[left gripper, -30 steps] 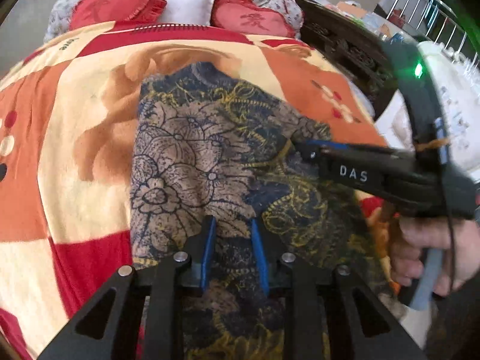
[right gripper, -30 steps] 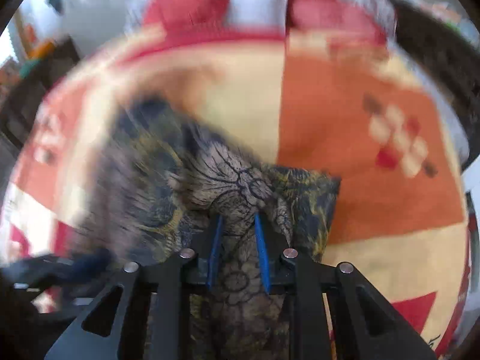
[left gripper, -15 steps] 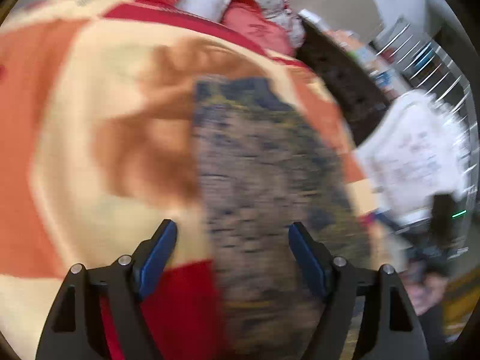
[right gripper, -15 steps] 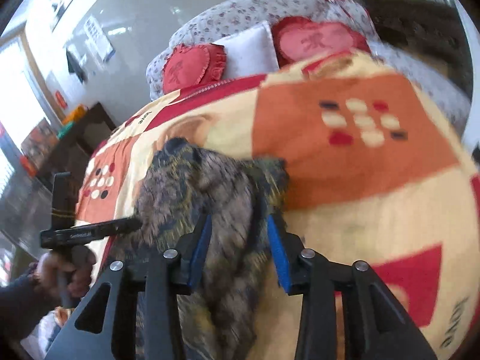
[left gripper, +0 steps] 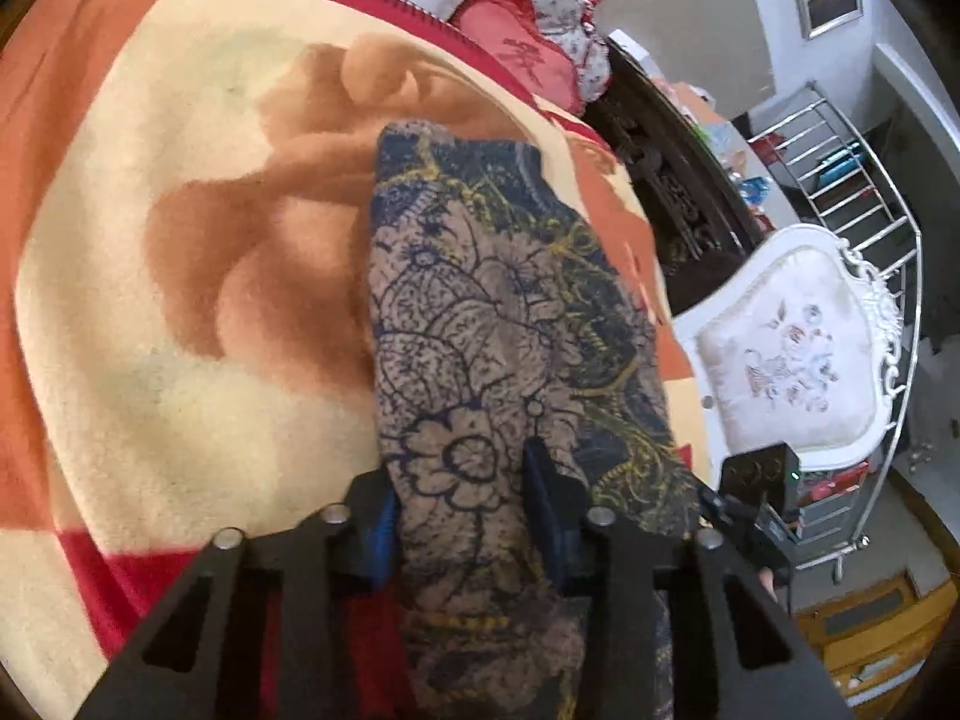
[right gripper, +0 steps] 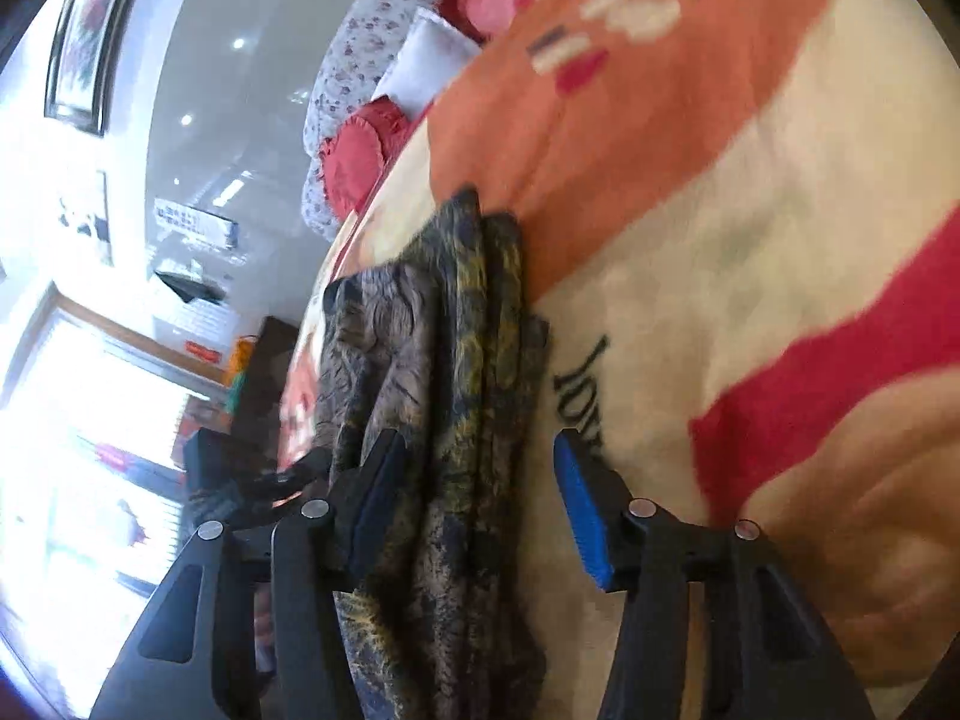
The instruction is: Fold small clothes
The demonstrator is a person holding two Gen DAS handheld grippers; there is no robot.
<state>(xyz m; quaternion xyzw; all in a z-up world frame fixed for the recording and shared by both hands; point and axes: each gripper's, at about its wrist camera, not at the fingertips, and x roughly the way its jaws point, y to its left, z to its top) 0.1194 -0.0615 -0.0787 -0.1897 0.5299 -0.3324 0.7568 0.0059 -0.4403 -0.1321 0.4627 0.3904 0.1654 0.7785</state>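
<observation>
A dark garment with a tan and yellow flower print (left gripper: 480, 312) lies folded into a long narrow strip on the orange, cream and red blanket (left gripper: 180, 252). My left gripper (left gripper: 462, 504) sits at the strip's near end, its jaws closing, with a fold of the cloth filling the gap between the blue pads (left gripper: 543, 498). In the right wrist view the garment (right gripper: 456, 360) shows edge-on as stacked layers. My right gripper (right gripper: 480, 504) straddles it, rolled on its side, jaws opening. The cloth lies against the left pad (right gripper: 378, 492) and clear of the other.
Red heart-shaped pillows (left gripper: 516, 54) and a white one lie at the bed's head. To the right stand dark carved furniture (left gripper: 672, 192), a white upholstered chair (left gripper: 792, 348) and a metal rack (left gripper: 852, 168). The right gripper's body (left gripper: 756, 480) shows beside the bed.
The garment went from a wide spread to a narrow folded strip. My left gripper opened wide, then closed on its near end. My right gripper rolled sideways and let go of the cloth.
</observation>
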